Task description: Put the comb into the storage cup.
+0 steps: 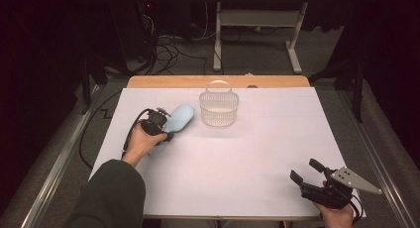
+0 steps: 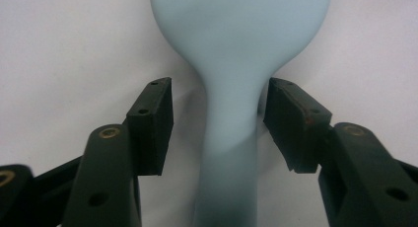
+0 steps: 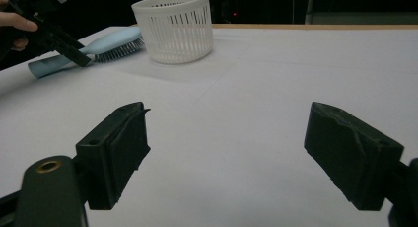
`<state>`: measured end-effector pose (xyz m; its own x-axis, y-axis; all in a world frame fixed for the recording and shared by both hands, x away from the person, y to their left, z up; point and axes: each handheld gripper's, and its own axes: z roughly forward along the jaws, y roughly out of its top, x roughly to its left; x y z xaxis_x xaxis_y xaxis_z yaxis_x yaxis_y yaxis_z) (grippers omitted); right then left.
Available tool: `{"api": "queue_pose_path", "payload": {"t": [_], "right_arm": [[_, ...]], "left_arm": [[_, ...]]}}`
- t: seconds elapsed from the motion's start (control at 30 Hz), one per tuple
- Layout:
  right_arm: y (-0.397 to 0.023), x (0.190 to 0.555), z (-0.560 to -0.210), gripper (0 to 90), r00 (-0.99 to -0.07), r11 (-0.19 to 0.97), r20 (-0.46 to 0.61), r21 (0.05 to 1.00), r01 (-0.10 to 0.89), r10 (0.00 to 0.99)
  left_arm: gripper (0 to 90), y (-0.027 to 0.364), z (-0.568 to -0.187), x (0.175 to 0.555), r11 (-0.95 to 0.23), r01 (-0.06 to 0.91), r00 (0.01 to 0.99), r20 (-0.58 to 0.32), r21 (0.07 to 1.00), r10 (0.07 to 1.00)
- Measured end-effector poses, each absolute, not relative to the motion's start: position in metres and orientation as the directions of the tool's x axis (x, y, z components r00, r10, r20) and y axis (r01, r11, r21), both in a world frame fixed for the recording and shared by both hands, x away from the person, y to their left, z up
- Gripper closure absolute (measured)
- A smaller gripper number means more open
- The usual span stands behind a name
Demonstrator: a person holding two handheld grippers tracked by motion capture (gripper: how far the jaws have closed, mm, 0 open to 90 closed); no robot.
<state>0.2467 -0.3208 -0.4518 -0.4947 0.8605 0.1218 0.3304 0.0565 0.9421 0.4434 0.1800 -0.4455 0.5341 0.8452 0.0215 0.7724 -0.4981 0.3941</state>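
Left tongs (image 2: 219, 126) straddling the narrow neck of a pale blue plastic hairbrush (image 2: 231, 64), pads apart, small gaps either side, no clamp yet. Brush lying flat on the white surface (image 1: 237, 163), bristles down, head just beside a white slotted plastic basket (image 1: 219, 109). Likely light, rigid, smooth and somewhat slippery; the neck looks the surest hold. Right tongs (image 3: 241, 153) wide apart, empty, well away.
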Motion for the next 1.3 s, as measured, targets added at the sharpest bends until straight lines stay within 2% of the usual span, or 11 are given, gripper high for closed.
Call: {"api": "queue_pose_path", "payload": {"t": [0.63, 1.3], "right_arm": [[-0.3196, 0.247, -0.4522, 17.5, -0.502, 0.076, 0.106, 0.942, 0.328, 0.858], [-0.3182, 0.2471, -0.4527, 18.1, -0.509, 0.087, 0.102, 0.938, 0.334, 0.855]], "left_arm": [[63.9, 0.1799, -0.4453, 0.4483, -0.444, 0.811, 0.5, -0.056, 0.382, 0.864], [68.7, 0.1798, -0.4447, 0.448, -0.468, 0.8, 0.523, -0.055, 0.375, 0.85]]}}
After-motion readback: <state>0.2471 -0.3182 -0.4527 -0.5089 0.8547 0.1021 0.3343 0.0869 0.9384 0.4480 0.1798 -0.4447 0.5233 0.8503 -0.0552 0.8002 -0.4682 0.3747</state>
